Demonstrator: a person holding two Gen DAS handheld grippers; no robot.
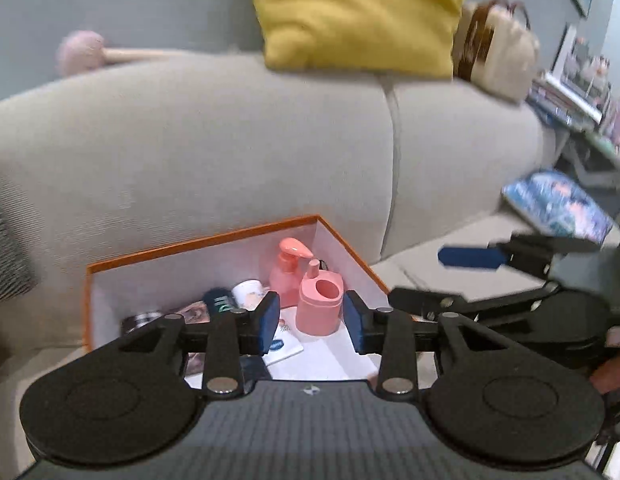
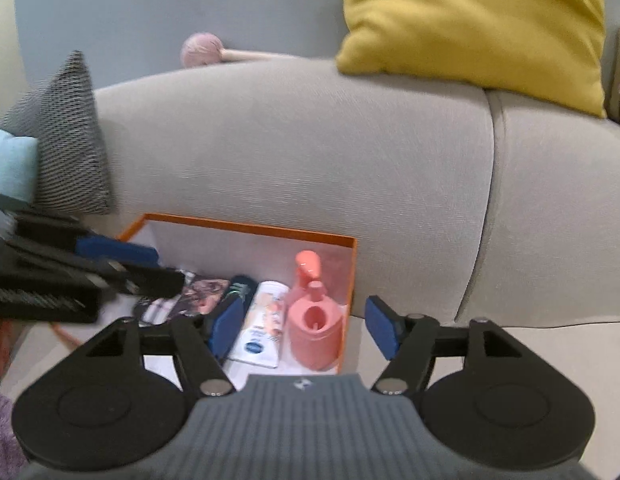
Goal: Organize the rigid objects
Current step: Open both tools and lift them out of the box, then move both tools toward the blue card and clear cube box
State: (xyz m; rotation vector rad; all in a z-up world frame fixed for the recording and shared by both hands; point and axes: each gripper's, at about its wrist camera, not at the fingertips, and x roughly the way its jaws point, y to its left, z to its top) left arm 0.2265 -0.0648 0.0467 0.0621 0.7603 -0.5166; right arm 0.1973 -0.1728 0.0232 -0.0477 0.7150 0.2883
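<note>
— What's in the orange box point(image 2: 246, 227)?
— Two pink containers, a pump bottle point(image 2: 308, 274) and a holder point(image 2: 315, 334); one white tube point(image 2: 262, 322); one dark tube point(image 2: 241, 286).
— Cushions?
— One yellow point(image 2: 473, 20), one grey point(image 2: 70, 136).

The box point(image 2: 246, 227) is sitting on the sofa seat point(image 2: 549, 344), the pump bottle point(image 2: 308, 268) standing at twelve o'clock behind the cup point(image 2: 315, 338), tube point(image 2: 262, 326) lying at nine.

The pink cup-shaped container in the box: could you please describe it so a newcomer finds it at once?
On the grey sofa seat sits an orange-rimmed box. In its right-hand corner stand two pink items. The pink container is the squat, wide-mouthed front one; the pump bottle behind is taller.
</note>
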